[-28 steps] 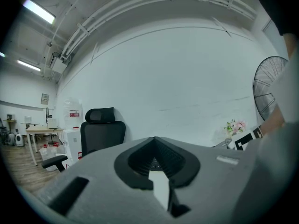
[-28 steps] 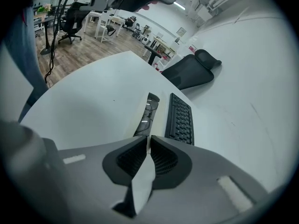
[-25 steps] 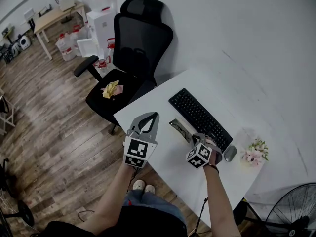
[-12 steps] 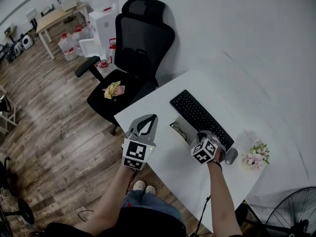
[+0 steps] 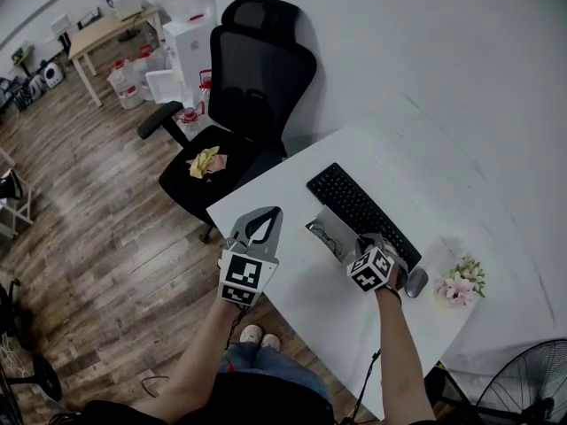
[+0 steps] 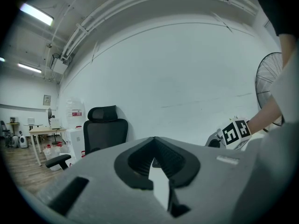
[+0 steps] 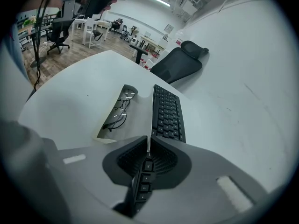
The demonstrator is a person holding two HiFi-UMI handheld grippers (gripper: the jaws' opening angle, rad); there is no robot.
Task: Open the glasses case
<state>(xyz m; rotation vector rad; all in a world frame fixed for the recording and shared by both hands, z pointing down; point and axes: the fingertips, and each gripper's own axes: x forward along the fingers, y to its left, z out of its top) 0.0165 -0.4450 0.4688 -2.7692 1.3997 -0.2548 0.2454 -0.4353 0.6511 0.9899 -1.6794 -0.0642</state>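
Observation:
The glasses case (image 5: 324, 230) lies open on the white table (image 5: 301, 299), just left of the keyboard. A pair of round glasses (image 7: 117, 112) rests in its tray. Its white lid (image 7: 150, 111) stands up on edge against the keyboard side. My right gripper (image 5: 365, 241) is at the near end of the case, and its jaws are closing-tight on the lid's thin edge (image 7: 148, 143) while starting to open. My left gripper (image 5: 276, 210) hovers over the table's left edge, shut and holding nothing; in its own view the tips (image 6: 154, 138) meet.
A black keyboard (image 5: 359, 212) lies right of the case, with a grey mouse (image 5: 414, 280) and a small bunch of flowers (image 5: 459, 282) beyond it. A black office chair (image 5: 241, 104) stands at the table's far-left corner. A floor fan (image 5: 523, 388) is at the lower right.
The case lid has swung up from closed and the glasses now show. My right gripper moved a little to the right with the lid. The left gripper stayed put.

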